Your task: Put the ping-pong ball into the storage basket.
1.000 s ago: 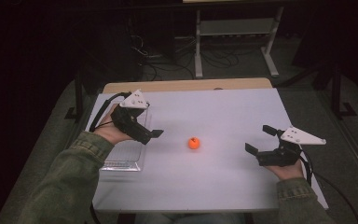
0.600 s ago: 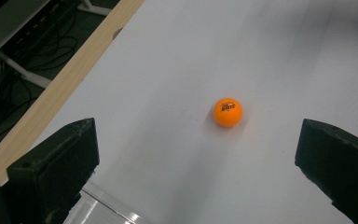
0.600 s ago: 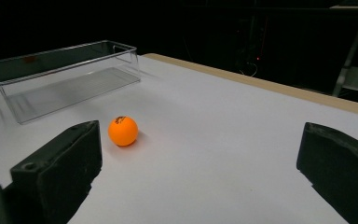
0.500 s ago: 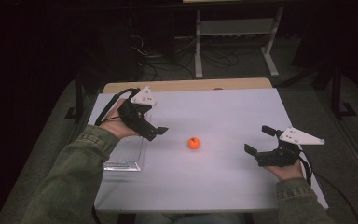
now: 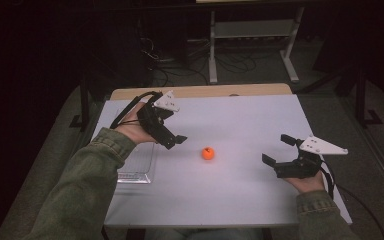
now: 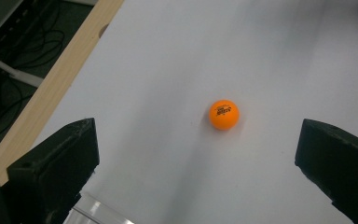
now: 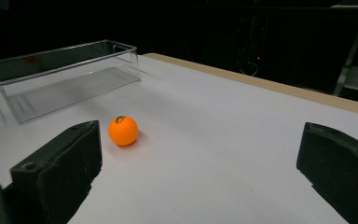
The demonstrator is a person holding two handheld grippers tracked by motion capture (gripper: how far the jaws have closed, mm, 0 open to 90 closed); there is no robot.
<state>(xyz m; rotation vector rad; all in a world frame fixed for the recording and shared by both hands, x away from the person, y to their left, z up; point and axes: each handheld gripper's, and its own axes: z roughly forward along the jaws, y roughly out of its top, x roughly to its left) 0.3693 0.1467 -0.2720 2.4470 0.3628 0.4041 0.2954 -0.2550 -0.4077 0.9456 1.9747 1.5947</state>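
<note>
The ball (image 5: 208,153), orange with a dark printed mark, lay loose on the white table (image 5: 230,200), near its middle and touched by nothing. In the left gripper view the ball (image 6: 223,114) sat ahead of the jaws and between their lines, somewhat toward the right one.

The left gripper (image 5: 176,142) hung above the table just left of the ball, jaws spread wide and tilted down toward it. That attitude reads as an approach for a pick; the wide opening would suit a round thing that rolls at a touch.

The right gripper (image 5: 279,151) was well apart from the ball on the right side, jaws also spread and holding nothing, low near the table. It looked parked rather than engaged.

A clear box (image 7: 65,74), empty, stood at the left edge under the left forearm, the likely destination.
</note>
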